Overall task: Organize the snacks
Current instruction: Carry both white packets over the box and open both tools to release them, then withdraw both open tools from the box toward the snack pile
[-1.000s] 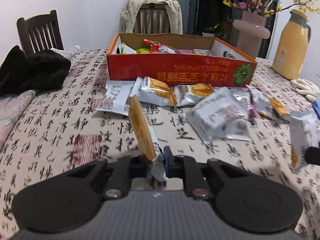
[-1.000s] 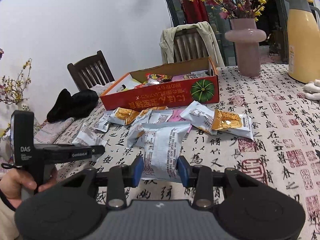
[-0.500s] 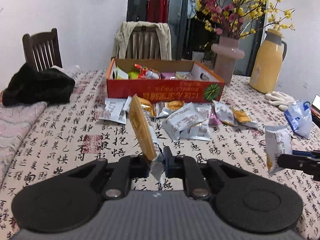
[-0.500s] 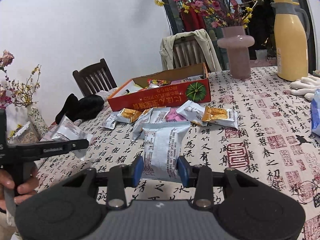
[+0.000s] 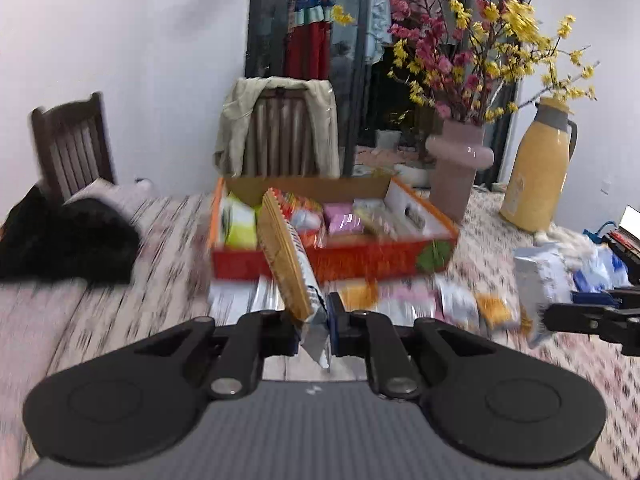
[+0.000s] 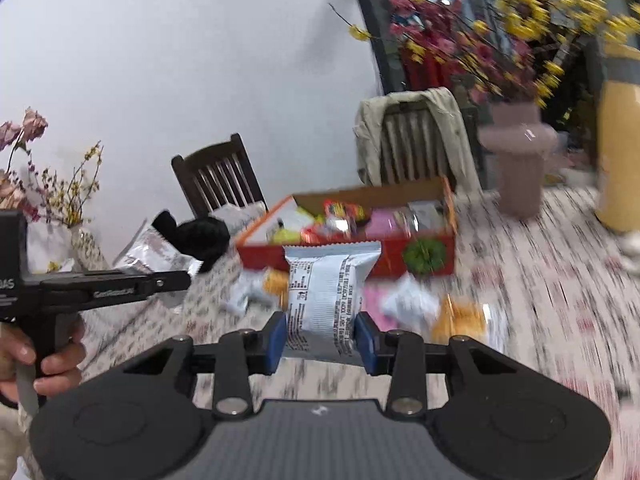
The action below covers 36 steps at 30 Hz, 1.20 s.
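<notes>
While both claws sit lifted off the desk (image 5: 100,320), carry step looks in hand: left claw (image 5: 314,326) pinching an orange-faced snack packet (image 5: 286,264) by its lower end, packet standing edge-on and leaning left, overlapping the red box (image 5: 360,260) front wall in view; right claw (image 6: 320,338) pinching a white snack packet (image 6: 326,288) across its width, packet upright, printed back toward camera, held short of the red box and roughly level with its front wall

Red box open-topped, already part-filled with mixed packets. Loose packets (image 6: 460,316) lying on the desk just in front of the box, so plenty left to sort

Next move, as a guess: bring one packet over the box rim, lower into a free gap, spread claw, then same for the other. Needs height over the front wall and staggered drops so claws don't clash above the box. Heavy motion blur in both views, fine placement hard to judge

Surface: desk under a cloth printed with calligraphy. Beyond the box: chair with beige jacket (image 5: 276,120) draped over it. Right of the box: pink vase (image 5: 458,172) with red and yellow blossoms, then a yellow thermos (image 5: 536,168). Left of the box: black garment (image 5: 68,240) and a dark wooden chair (image 5: 72,144). Plain white wall behind
</notes>
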{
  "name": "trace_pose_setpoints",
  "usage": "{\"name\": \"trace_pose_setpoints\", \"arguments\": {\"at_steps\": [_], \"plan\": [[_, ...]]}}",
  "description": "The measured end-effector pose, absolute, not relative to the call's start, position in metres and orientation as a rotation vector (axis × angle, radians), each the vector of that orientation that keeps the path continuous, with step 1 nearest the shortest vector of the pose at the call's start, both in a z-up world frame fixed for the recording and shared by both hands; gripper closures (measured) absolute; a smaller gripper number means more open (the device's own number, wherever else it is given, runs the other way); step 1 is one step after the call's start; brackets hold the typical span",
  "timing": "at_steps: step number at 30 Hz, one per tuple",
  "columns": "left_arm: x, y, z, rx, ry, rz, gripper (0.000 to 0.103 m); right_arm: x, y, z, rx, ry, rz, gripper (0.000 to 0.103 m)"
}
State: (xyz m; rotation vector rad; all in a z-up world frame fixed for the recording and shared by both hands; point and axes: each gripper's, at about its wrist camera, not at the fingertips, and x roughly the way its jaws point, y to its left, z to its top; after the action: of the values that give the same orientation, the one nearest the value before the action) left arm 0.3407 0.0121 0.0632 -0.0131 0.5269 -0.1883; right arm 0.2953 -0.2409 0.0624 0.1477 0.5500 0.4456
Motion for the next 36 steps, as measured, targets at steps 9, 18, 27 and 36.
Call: {"name": "trace_pose_setpoints", "arguments": {"at_steps": [9, 18, 27, 36], "plan": [[0.508, 0.008, 0.058, -0.049, 0.613, -0.178, 0.089, 0.504, -0.202, 0.060, 0.156, 0.672, 0.398, 0.066], [0.551, 0.024, -0.003, -0.060, 0.759, -0.088, 0.058, 0.577, -0.156, -0.005, 0.101, 0.845, 0.330, 0.056], [0.498, 0.028, 0.025, -0.011, 0.640, -0.062, 0.024, 0.490, -0.185, 0.032, 0.094, 0.685, 0.260, 0.027], [0.447, 0.003, 0.067, -0.007, 0.582, -0.051, 0.009, 0.403, -0.202, 0.039, 0.123, 0.624, 0.284, 0.025]]}}
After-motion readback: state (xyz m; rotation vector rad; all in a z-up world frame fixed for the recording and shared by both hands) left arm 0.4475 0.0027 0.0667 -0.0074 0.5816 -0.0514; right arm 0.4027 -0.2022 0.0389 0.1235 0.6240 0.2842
